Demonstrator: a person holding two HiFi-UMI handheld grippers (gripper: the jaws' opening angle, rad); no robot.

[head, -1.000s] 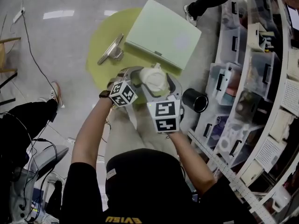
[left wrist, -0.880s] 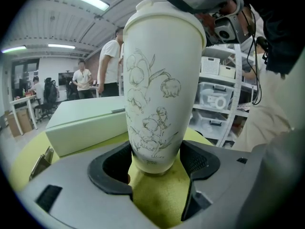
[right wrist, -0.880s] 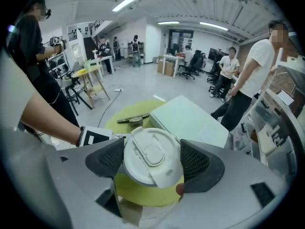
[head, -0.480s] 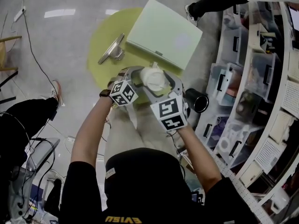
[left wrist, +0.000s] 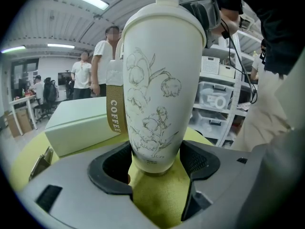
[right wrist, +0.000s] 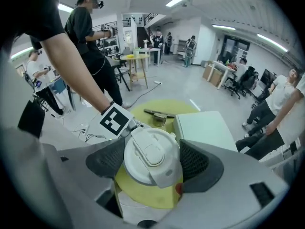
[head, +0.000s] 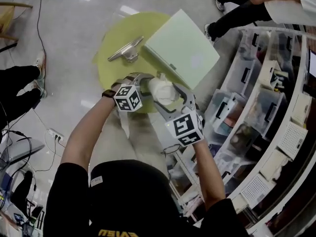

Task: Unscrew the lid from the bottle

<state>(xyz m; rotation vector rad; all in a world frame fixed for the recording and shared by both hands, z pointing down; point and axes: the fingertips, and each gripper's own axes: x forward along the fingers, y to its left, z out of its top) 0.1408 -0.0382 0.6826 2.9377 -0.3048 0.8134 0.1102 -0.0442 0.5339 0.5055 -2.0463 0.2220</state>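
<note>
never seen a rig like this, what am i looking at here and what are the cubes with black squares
No robot: a person holds a tool with tongs in each hand, and the marker cubes are part of those tools. The wide picture comes from a camera on the person's head, looking down. The other two come from cameras riding on each tool, looking along its tongs. Below stands a round yellow-green table with a pale green flat box and a silvery metal object. The left tongs grip the lower body of a cream bottle with a flower drawing. The right tongs clasp its white flip-top lid, probably to twist it off.
</note>
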